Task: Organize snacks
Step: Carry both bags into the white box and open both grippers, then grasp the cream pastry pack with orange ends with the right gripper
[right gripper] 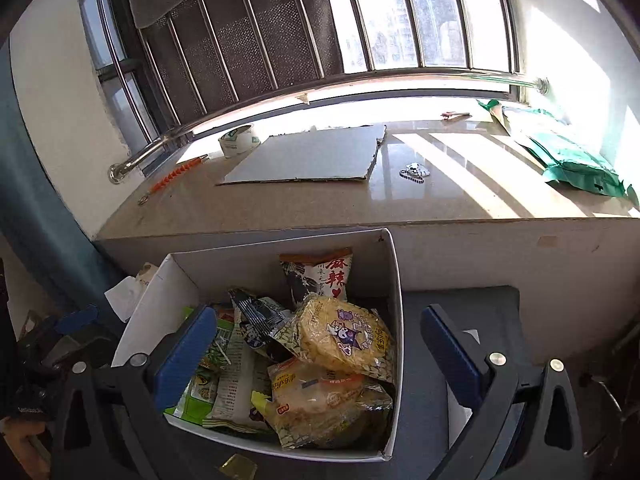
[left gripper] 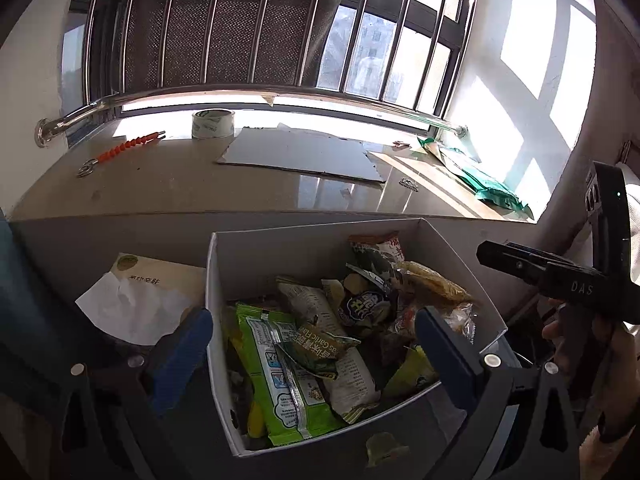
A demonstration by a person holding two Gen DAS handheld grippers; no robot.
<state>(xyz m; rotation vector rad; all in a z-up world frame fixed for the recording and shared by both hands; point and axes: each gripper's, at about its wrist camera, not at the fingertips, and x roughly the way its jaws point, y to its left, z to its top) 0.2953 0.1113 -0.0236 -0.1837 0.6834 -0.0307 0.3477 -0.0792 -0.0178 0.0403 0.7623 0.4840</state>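
A white open box [left gripper: 280,246] full of snack packets stands below the window ledge; it also shows in the right wrist view [right gripper: 396,280]. Inside lie a green packet [left gripper: 276,384], a purple-labelled packet [left gripper: 364,304], a yellow noodle packet [right gripper: 340,332], a yellow bun packet [right gripper: 320,396] and a red-lettered packet [right gripper: 320,272]. My left gripper [left gripper: 316,344] is open and empty, hovering over the box. My right gripper [right gripper: 320,348] is open and empty above the box's right part; its body shows in the left wrist view [left gripper: 568,280].
The stone ledge [right gripper: 280,208] carries a cardboard sheet [right gripper: 312,156], a tape roll [right gripper: 238,140], an orange beaded stick [right gripper: 176,174], a key chain [right gripper: 414,170] and a green bag [right gripper: 572,160]. A white crumpled paper [left gripper: 132,304] lies left of the box.
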